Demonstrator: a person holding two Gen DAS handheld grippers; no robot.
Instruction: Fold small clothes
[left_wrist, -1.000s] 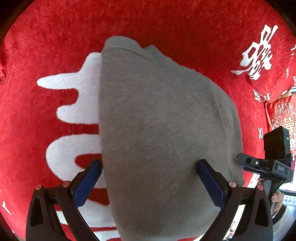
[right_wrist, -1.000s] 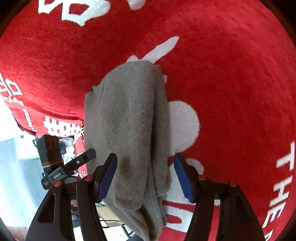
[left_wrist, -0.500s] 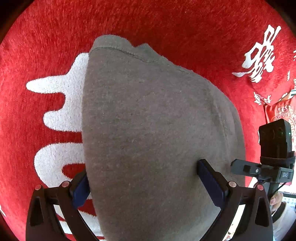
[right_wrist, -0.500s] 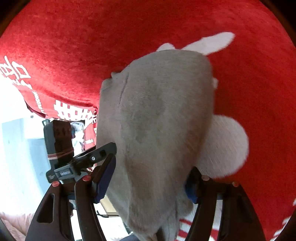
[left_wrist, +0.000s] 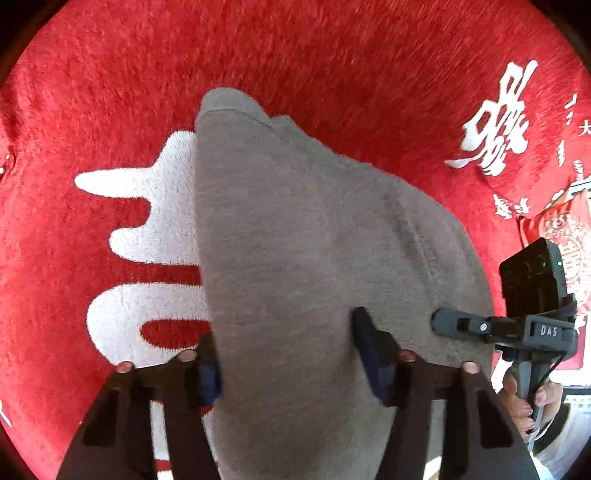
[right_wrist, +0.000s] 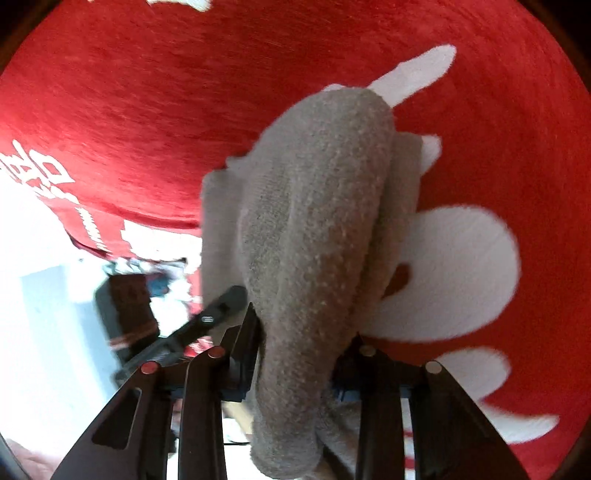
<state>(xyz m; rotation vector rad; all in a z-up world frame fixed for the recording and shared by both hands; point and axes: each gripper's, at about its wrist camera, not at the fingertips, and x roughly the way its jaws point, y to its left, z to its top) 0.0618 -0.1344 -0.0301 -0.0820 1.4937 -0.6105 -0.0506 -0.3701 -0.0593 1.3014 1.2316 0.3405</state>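
I am clamping both grippers, left gripper (left_wrist: 286, 363) and right gripper (right_wrist: 295, 354), onto the grey garment (left_wrist: 314, 258), keeping its fold together.

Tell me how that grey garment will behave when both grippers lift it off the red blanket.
The grey garment will probably sag: it already bulges and drapes between the jaws of the left gripper. It looks soft and light, and its fuzzy inner face at the right gripper should grip the pads rather than slip.
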